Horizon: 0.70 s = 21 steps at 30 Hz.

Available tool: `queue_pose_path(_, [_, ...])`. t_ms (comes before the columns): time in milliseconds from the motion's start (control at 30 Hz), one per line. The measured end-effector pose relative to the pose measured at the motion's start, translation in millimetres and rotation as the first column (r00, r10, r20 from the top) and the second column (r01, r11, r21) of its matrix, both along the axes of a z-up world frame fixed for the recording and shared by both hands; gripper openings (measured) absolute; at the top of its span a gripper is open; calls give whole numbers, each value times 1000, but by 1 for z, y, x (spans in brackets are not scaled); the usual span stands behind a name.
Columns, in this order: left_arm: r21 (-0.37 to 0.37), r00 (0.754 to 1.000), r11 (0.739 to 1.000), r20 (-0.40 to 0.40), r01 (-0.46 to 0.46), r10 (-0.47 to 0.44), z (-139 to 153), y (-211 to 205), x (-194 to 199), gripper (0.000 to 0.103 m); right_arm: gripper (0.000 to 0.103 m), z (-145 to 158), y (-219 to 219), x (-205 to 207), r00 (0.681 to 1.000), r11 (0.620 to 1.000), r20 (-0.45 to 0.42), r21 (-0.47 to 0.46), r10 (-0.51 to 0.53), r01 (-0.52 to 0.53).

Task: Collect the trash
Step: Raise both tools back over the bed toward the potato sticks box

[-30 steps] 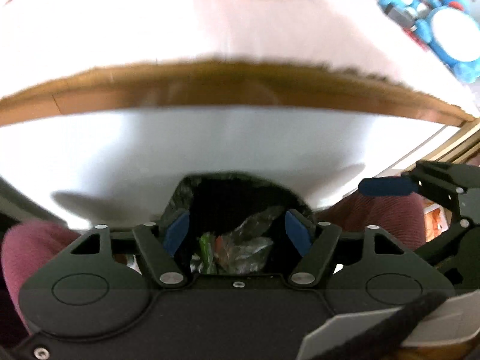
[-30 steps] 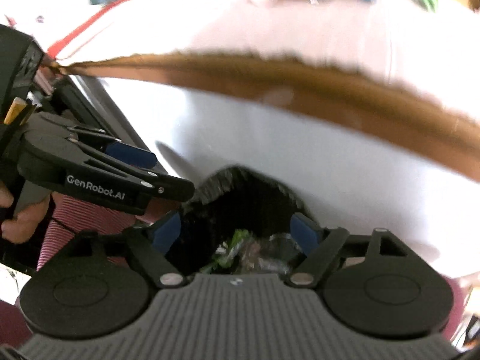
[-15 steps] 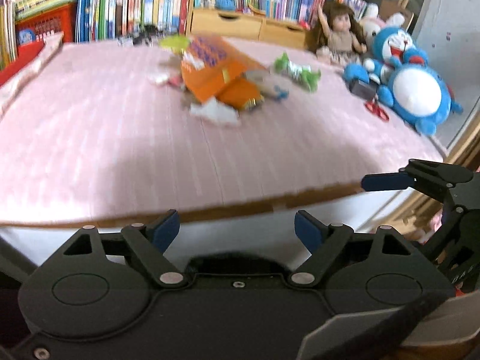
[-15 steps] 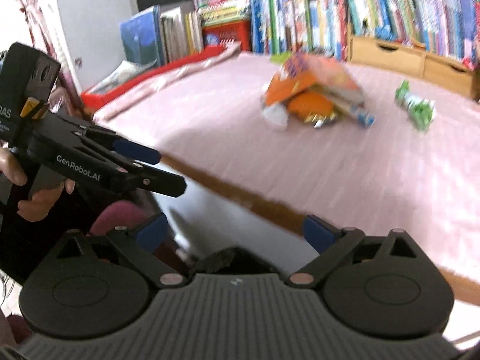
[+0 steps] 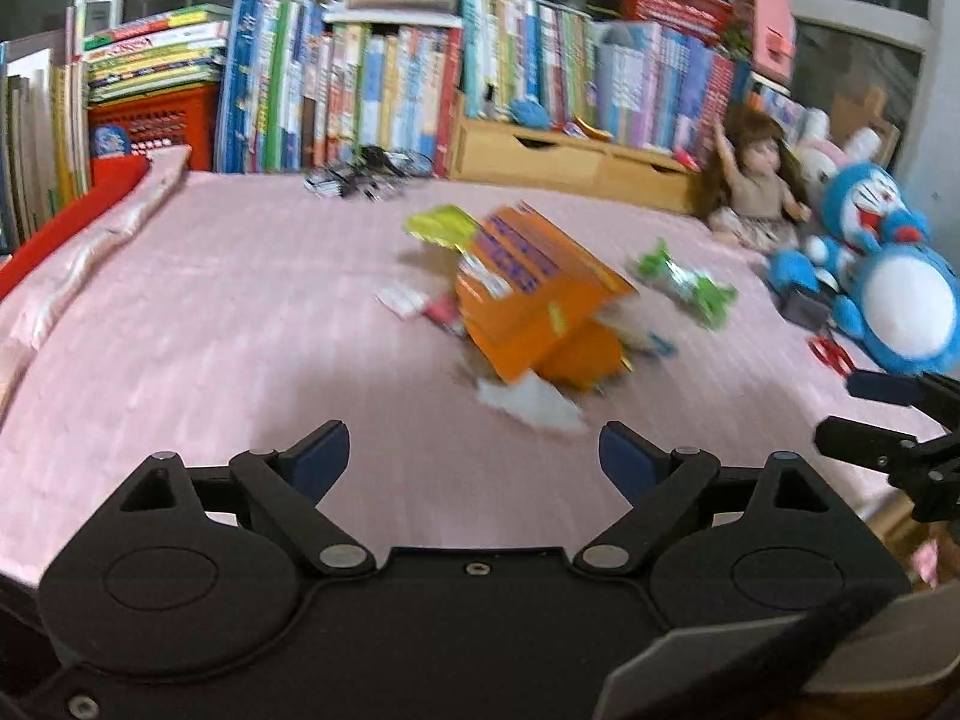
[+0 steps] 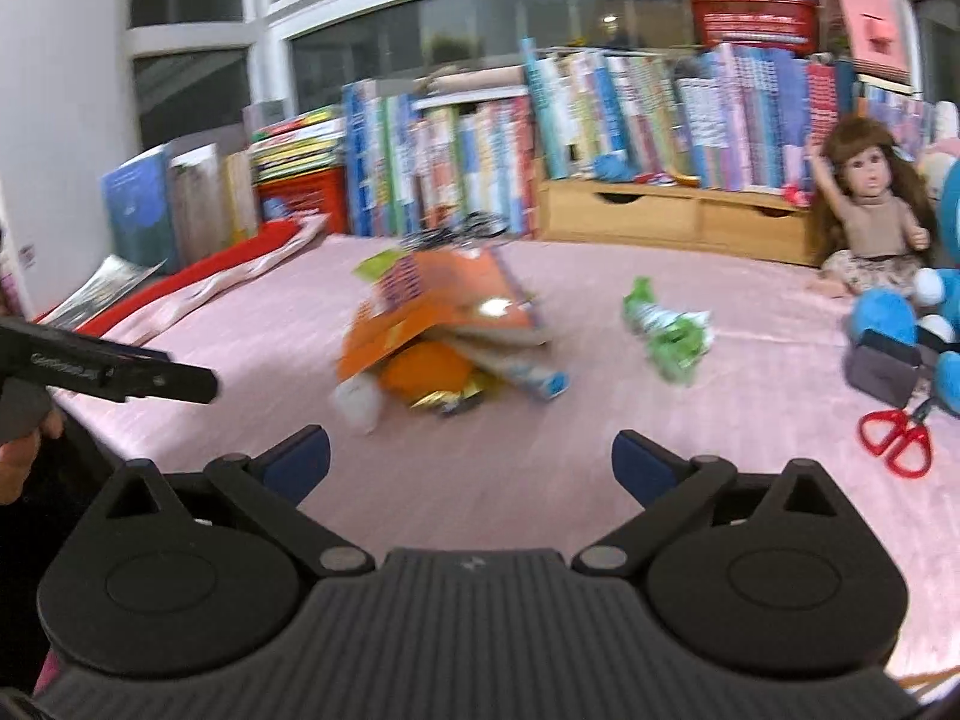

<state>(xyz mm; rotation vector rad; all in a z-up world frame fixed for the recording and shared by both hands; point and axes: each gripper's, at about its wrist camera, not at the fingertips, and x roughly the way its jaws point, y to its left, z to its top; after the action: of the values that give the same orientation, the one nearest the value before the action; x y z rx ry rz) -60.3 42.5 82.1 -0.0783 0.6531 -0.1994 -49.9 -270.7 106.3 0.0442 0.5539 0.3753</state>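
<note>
A heap of trash lies mid-table on the pink cloth (image 5: pixel 210 324): an orange snack box (image 5: pixel 528 294) (image 6: pixel 438 306) over crumpled wrappers, with white tissue (image 5: pixel 528 405) (image 6: pixel 357 405) at its near edge. A green wrapper (image 5: pixel 684 285) (image 6: pixel 666 330) lies to the right of the heap. My left gripper (image 5: pixel 474 459) is open and holds nothing, a short way short of the tissue. My right gripper (image 6: pixel 471 462) is also open with nothing in it, in front of the heap. Each gripper shows at the edge of the other's view.
Books (image 6: pixel 600 102) and a wooden drawer unit (image 6: pixel 672 213) line the back. A doll (image 6: pixel 870 210), a blue plush toy (image 5: pixel 888 276) and red scissors (image 6: pixel 897 438) sit at the right. A red-edged folded cloth (image 5: pixel 90 222) runs along the left. A hand (image 6: pixel 18 456) holds the left gripper.
Both grippers rose from over a black trash bag below the table edge up to table height. They now face the heap of trash and have come closer to it.
</note>
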Motion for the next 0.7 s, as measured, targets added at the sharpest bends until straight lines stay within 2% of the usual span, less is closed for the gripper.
queue_pose_path(267, [11,993,995,49,-104,103,-8,8,54,94,103,-5,-10,42,995,996,34,-22,-91,92])
queue_pose_path(433, [-8,992,992,32,-123,123,-15,8,86,95,103,-11,-13,71,990,990,35,-31,-137,138])
queue_pose_path(700, [-26,990,990,21,-142,142,-20,8,126,96,103,-20,-26,114,979,979,22,4,-203,203])
